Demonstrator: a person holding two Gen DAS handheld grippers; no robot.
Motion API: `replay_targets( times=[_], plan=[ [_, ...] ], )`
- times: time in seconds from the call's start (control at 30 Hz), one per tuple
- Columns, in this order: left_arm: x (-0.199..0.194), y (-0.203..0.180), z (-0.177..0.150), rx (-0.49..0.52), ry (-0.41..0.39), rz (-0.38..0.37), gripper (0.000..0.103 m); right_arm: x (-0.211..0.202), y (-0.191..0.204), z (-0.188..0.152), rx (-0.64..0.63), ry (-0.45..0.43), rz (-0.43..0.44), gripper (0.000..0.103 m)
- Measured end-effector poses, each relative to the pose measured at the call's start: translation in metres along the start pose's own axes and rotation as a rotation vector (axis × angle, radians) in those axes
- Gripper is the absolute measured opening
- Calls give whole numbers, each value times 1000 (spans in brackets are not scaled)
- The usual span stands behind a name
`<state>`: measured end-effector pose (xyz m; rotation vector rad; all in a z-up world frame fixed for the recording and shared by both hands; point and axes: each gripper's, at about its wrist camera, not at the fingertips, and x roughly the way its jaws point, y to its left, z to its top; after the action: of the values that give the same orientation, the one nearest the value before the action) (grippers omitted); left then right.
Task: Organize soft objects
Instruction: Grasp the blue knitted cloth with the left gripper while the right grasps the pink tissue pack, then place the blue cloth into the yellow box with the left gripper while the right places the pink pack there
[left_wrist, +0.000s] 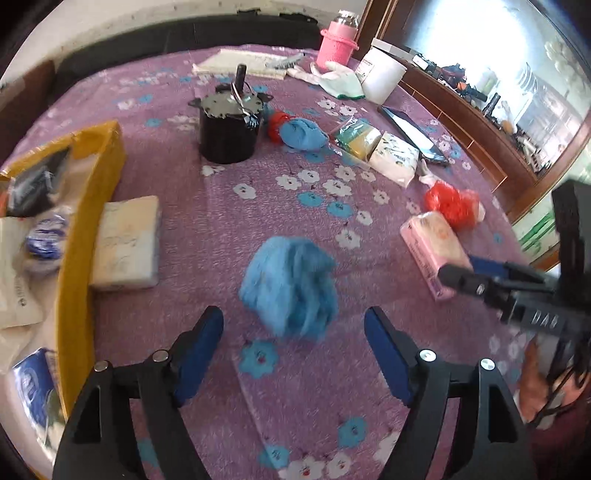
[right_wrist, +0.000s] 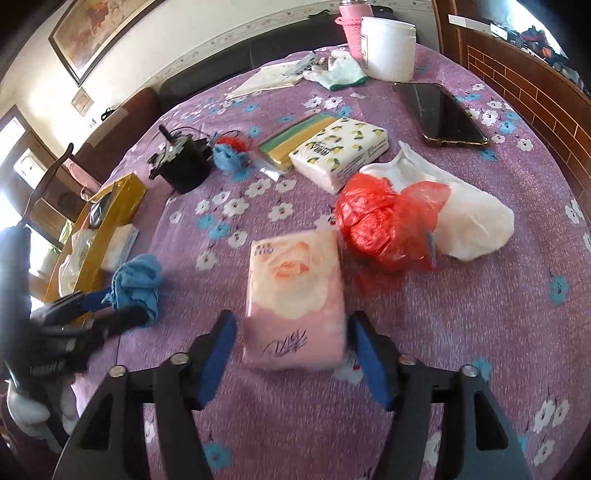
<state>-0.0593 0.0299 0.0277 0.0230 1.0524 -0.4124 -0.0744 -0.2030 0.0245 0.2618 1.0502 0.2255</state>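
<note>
Lettering on the right gripper's black body, seen from the left wrist view, reads "DAB" as far as it can be made out. The pink tissue pack carries a rose print, a dark scrawl near its lower end and small characters at its top corner, too small to read. The white tissue pack has a lemon pattern with a line of unreadable print.

The left gripper has its blue-padded fingers wide apart, holding nothing; the crumpled blue cloth lies on the purple flowered counter just ahead of the gap, not pressed by either pad. In the right wrist view the right gripper's fingers stand apart on either side of the near end of the pink tissue pack, which lies flat on the counter; the right pad looks very close to the pack's edge, but contact cannot be told. A red plastic bag lies against the pack's far corner. A yellow box stands at the left, a pale tissue pack beside it.
</note>
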Motion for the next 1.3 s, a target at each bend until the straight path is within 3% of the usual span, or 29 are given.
replay_targets(
  times=[0.33, 0.6, 0.63, 0.7, 0.73, 0.77, 0.83, 1.13, 1.3],
  plan=[
    [9, -4, -2, -16, -26, 20, 78, -7, 3, 0, -9, -21, -54, 75],
    [30, -12, 20, 19, -44, 32, 77, 10, 7, 9, -8, -2, -86, 75],
    [29, -13, 20, 23, -60, 41, 75, 11, 9, 10, -10, -1, -91, 75],
    [28, -13, 20, 22, -71, 48, 57, 12, 10, 10, -13, -1, -95, 75],
    [27, -12, 19, 21, -71, 43, 42, 12, 11, 10, -19, -3, -97, 68],
    [25, -9, 18, 10, -68, 29, 42, 12, 12, 9, -35, -6, -109, 58],
    [19, -4, 15, -19, -74, 3, 42, 11, 14, 8, -54, -6, -113, 54],
    [-47, 19, -2, -113, -190, -70, 43, -16, 33, 3, -65, -46, -64, 53],
    [-90, 56, -24, -193, -264, -30, 43, -31, 61, -1, -116, -73, -42, 53]
  ],
)
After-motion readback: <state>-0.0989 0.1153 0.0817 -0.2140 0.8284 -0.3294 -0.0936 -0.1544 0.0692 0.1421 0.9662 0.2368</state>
